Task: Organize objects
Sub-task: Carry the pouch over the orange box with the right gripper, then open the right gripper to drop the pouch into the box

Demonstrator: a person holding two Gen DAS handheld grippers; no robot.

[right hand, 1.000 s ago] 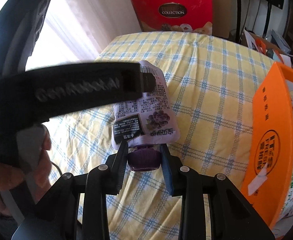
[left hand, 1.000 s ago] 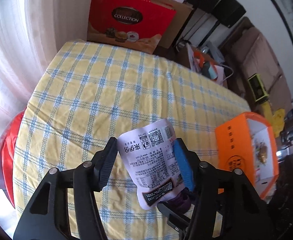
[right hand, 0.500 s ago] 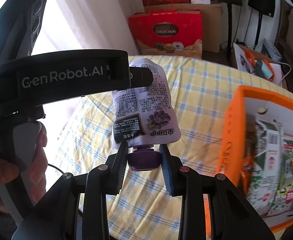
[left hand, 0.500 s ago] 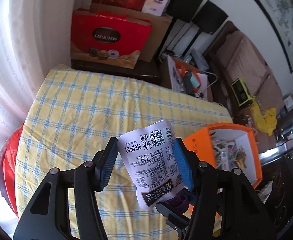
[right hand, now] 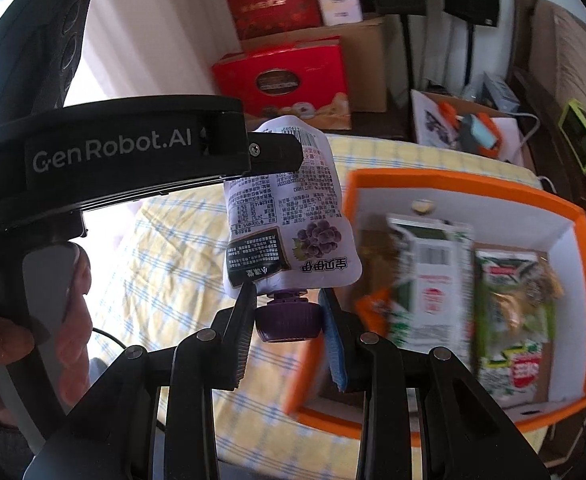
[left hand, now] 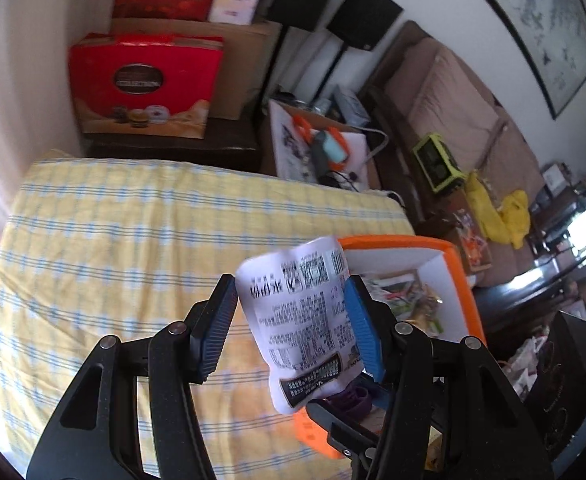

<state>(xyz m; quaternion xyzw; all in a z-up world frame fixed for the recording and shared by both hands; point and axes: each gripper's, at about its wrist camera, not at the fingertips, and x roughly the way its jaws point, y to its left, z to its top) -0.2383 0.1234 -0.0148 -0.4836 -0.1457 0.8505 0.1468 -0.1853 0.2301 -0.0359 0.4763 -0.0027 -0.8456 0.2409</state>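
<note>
two grippers on one pouch (right hand: 289,216): right gripper (right hand: 287,320) clamped on its purple cap (right hand: 287,318), left gripper (left hand: 289,320) around the body, right pad touching, left pad looks just clear, so can't tell if it's gripping. pouch is up in the air, cap down, over the near edge of the orange box (right hand: 585,264) of snack packs on the yellow checked table (left hand: 113,240). red gift box (left hand: 145,84) far behind.
</note>
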